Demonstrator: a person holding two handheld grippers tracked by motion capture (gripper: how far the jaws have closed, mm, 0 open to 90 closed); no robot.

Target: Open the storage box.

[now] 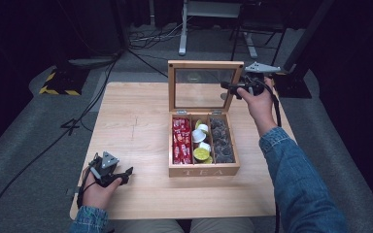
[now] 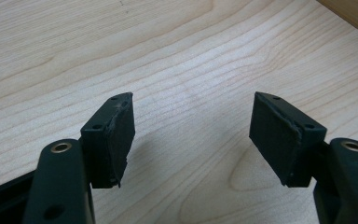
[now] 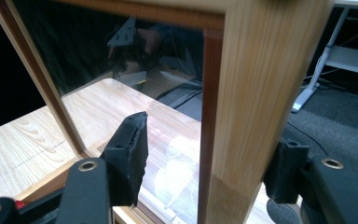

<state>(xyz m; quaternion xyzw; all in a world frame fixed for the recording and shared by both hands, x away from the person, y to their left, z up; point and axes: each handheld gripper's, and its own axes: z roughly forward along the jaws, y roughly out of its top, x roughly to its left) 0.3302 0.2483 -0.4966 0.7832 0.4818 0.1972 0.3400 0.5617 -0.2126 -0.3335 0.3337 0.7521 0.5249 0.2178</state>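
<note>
The wooden tea box (image 1: 203, 167) stands mid-table, its glass-paned lid (image 1: 204, 87) upright, 3 compartments exposed. The right gripper (image 3: 205, 163) straddles the lid's side frame, jaws apart; closing probably remains. The left gripper (image 1: 126, 173) rests spread, empty.

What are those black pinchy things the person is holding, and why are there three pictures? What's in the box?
A person holds a hand tool with a claw in each hand. One camera looks down from above; the other two ride on the claws. The left claw rests open on the wooden table, holding nothing. The right claw has its two black jaws on either side of the wooden frame of the box's glass lid, which stands open. The tea box has three sections: red packets, little round cups, and dark pieces.
</note>
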